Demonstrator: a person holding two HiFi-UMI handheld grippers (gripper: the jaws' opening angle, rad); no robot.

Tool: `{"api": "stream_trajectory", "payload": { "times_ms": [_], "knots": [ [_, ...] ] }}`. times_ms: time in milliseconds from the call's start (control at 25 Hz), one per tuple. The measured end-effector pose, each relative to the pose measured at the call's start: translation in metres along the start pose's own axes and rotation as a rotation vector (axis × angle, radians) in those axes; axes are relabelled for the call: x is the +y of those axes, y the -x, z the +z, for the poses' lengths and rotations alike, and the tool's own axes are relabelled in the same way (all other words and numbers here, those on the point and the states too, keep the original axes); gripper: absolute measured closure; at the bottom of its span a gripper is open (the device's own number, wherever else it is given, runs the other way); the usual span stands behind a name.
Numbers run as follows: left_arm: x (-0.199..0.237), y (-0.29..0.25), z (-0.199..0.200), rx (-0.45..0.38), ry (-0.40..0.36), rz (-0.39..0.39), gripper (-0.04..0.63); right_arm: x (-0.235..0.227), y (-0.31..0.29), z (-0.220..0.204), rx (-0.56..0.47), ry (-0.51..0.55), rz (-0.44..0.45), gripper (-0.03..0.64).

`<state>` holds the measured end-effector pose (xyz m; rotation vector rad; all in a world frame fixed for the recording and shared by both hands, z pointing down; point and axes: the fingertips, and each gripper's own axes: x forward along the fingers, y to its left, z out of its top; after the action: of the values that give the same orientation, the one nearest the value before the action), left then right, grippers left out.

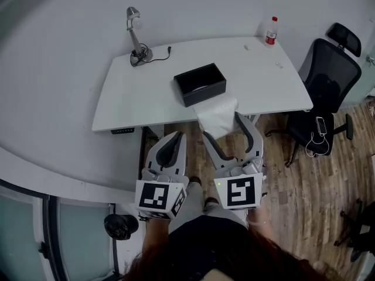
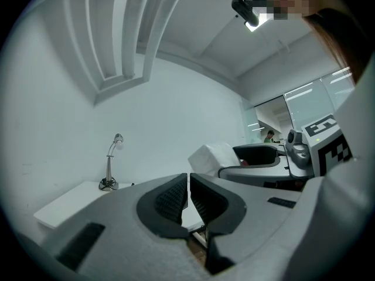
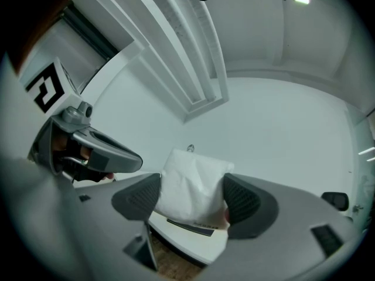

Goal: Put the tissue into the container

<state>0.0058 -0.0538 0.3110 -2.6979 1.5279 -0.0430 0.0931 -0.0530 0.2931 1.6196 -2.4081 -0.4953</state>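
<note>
The tissue (image 3: 193, 186) is clamped between the 2 jaws of the right gripper (image 3: 193, 199), at the near edge of the desk (image 1: 146, 104), just in front of the black container (image 1: 199, 84). The left gripper (image 2: 188, 198) hangs beside it, short of the desk, its jaws nearly together with nothing between them. A lamp (image 1: 136, 37) and a bottle (image 1: 270, 31) stand at the desk's far side, and a chair (image 1: 328, 86) is on the right.

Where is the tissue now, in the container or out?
Out: the right hand-held gripper holds the tissue short of the container.
</note>
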Motion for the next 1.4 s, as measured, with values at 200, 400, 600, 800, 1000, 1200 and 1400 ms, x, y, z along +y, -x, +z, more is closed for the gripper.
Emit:
{"api": "stream_trajectory", "payload": {
  "times_ms": [200,400,600,800,1000,1200,1400],
  "knots": [
    [0.009,-0.018,0.001,-0.008,0.002,-0.018,0.558,-0.004,-0.017,-0.006,0.018,0.005,-0.004,0.259],
    [0.025,-0.039,0.000,-0.013,0.010,-0.027,0.558,-0.009,-0.041,-0.008,0.022,0.015,-0.006,0.259],
    [0.040,-0.058,-0.003,-0.013,0.028,-0.038,0.558,-0.012,-0.066,-0.013,0.036,0.017,-0.007,0.261],
    [0.058,-0.078,-0.001,-0.013,0.032,-0.048,0.558,-0.016,-0.094,-0.016,0.050,0.023,-0.007,0.261],
    [0.072,-0.095,0.000,-0.009,0.070,-0.055,0.558,-0.018,-0.118,-0.020,0.063,0.026,-0.007,0.261],
    [0.089,-0.110,-0.005,-0.008,0.082,-0.059,0.558,-0.018,-0.142,-0.025,0.078,0.031,-0.002,0.262],
    [0.106,-0.126,-0.009,-0.008,0.096,-0.069,0.558,-0.020,-0.166,-0.033,0.105,0.029,-0.003,0.262]
  ]
}}
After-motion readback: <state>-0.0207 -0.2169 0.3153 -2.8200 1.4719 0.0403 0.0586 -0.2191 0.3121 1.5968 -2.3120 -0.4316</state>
